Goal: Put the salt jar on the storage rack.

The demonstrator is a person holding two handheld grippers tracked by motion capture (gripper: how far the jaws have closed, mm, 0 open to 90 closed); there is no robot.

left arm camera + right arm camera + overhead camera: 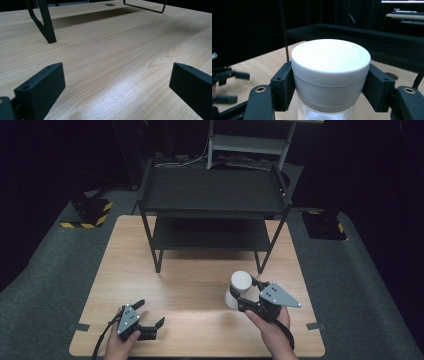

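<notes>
A jar with a wide white lid and a clear body hangs tilted above the right front of the wooden table. My right gripper is shut on it. In the right gripper view both black pads clamp the sides of the jar's lid, with the right gripper rising from below. My left gripper rests low at the table's front left, held by a hand. Its jaws stand wide apart, and the left gripper has only bare wood between them.
A black two-tier metal shelf rack stands at the back half of the table; one of its legs is ahead of the left gripper. Grey carpet surrounds the table, with yellow-black striped blocks on the floor at the back left.
</notes>
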